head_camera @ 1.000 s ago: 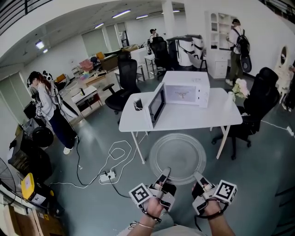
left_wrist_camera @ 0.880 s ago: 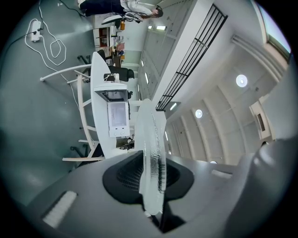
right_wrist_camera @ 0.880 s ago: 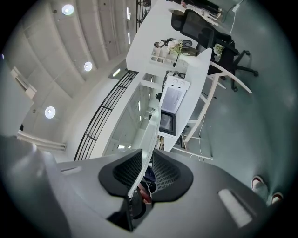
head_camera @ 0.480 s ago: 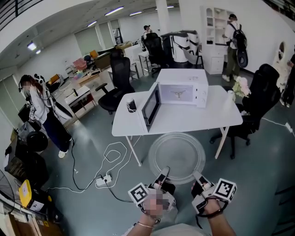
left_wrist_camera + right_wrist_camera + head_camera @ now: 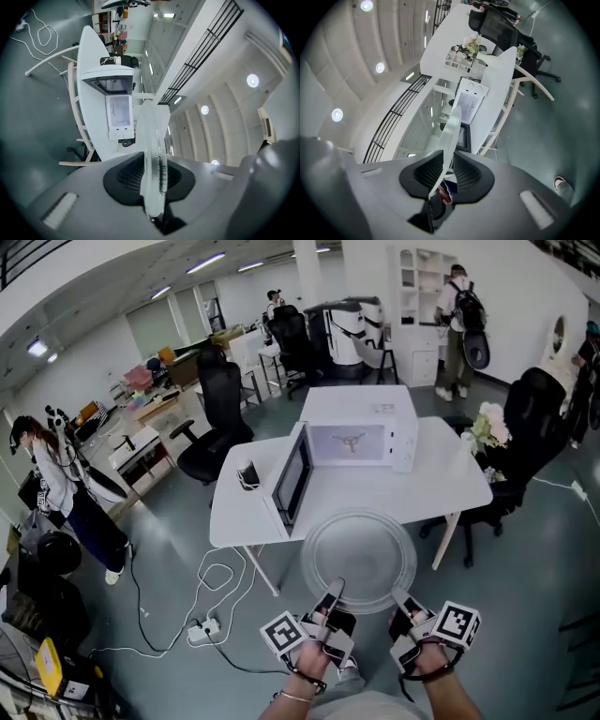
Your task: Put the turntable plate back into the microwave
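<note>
The clear glass turntable plate [image 5: 359, 559] hangs level in front of me, held by its near rim between both grippers. My left gripper [image 5: 335, 592] is shut on the rim at the lower left and my right gripper [image 5: 401, 600] is shut on it at the lower right. In the left gripper view the plate [image 5: 153, 150] runs edge-on between the black pads [image 5: 126, 176]; the right gripper view shows the plate [image 5: 451, 133] the same way. The white microwave [image 5: 366, 439] stands on the white table [image 5: 375, 498] ahead of the plate, its door [image 5: 291, 486] swung open to the left.
A small dark object [image 5: 248, 474] sits on the table left of the microwave, and flowers [image 5: 489, 425] stand at its right end. Black office chairs [image 5: 525, 442] flank the table. A power strip and white cable [image 5: 208, 615] lie on the floor at the left. People stand at the left [image 5: 56, 479] and back right [image 5: 459, 310].
The table and microwave have drawn nearer and shifted left in the head view. Both grippers keep the same hold on the plate.
</note>
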